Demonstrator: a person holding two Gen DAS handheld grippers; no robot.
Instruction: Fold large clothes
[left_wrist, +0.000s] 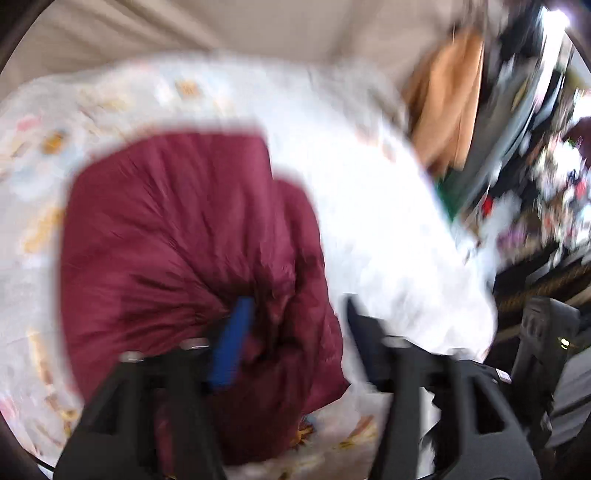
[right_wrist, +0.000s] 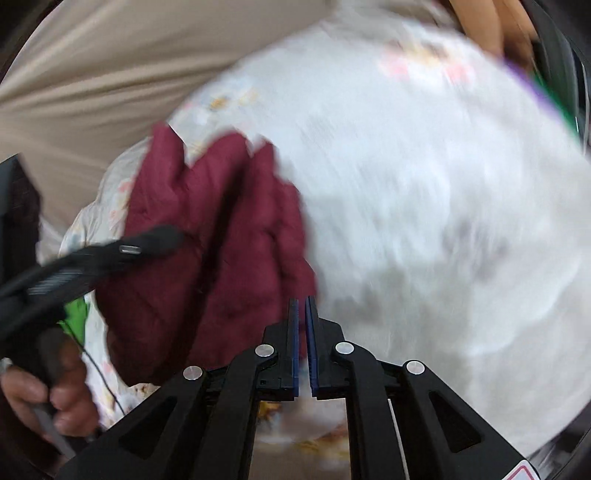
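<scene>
A dark red quilted garment (left_wrist: 184, 229) lies bunched on a white patterned bedsheet (left_wrist: 351, 184). My left gripper (left_wrist: 295, 314) is open, its blue-padded left finger (left_wrist: 232, 343) pressed into the garment's gathered folds, the right finger over the sheet. In the right wrist view the garment (right_wrist: 214, 243) lies left of centre on the sheet (right_wrist: 424, 203). My right gripper (right_wrist: 302, 306) is shut and empty, its tips at the garment's right edge. The left gripper's body (right_wrist: 92, 258) and the hand holding it show at the left. Both views are motion-blurred.
A beige curtain or wall (left_wrist: 184, 29) rises behind the bed. An orange-brown cloth (left_wrist: 447, 96) hangs at the upper right, beside cluttered shelves (left_wrist: 546, 166). A green item (right_wrist: 75, 314) lies near the bed's left edge.
</scene>
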